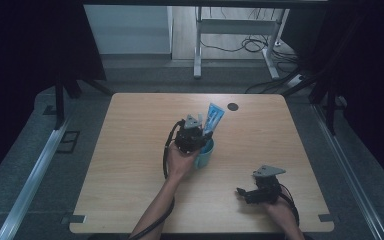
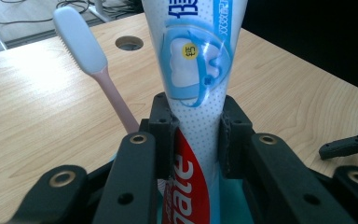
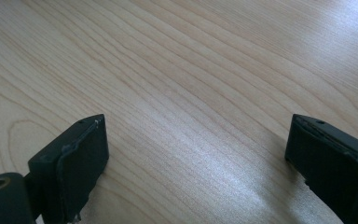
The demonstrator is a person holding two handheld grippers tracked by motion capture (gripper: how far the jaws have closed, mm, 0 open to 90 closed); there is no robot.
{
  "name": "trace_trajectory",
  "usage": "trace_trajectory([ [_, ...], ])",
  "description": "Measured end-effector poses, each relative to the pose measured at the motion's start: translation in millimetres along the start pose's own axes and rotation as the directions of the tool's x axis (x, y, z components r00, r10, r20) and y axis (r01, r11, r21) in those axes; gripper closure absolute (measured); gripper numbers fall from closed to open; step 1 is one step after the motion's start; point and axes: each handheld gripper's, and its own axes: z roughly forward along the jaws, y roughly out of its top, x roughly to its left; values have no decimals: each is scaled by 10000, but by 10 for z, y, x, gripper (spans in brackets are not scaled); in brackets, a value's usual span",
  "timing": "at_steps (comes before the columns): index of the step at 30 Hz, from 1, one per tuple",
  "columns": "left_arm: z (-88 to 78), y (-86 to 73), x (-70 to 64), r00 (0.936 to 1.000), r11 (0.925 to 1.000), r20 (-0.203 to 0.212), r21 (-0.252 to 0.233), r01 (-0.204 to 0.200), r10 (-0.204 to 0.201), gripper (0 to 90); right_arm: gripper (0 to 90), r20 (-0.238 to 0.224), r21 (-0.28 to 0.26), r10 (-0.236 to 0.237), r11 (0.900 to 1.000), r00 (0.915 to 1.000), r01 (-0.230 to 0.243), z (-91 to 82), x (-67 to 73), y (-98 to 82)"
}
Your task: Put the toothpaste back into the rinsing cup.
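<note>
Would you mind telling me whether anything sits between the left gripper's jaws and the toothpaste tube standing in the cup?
Nothing visible does: the left gripper already clamps the white, blue and red toothpaste tube directly, above the teal cup.

Light wood surface (image 1: 130, 165), pale grain, rounded corners, with a round dark cable hole (image 1: 233, 106) near the far edge. Sitting right on it around the middle is a teal cup (image 1: 204, 155). The surface stands on grey floor (image 1: 30, 165).

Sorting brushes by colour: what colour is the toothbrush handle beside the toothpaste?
Pink, with a pale blue-grey head; the toothbrush shows best in the left gripper view.
</note>
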Motion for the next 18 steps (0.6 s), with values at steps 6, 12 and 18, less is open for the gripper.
trace_trajectory([
  [6, 16, -43, 7, 9999, 9999, -23, 27, 127, -127, 704, 56, 1, -2, -7, 10000, 10000, 7, 0, 0, 0],
  [12, 16, -72, 11, 9999, 9996, -108, 284, 23, -20, 693, 55, 1, -1, -4, 10000, 10000, 4, 0, 0, 0],
  [18, 17, -91, 6, 9998, 9991, -182, 414, 31, -23, 677, 56, 1, -2, -5, 10000, 10000, 5, 0, 0, 0],
])
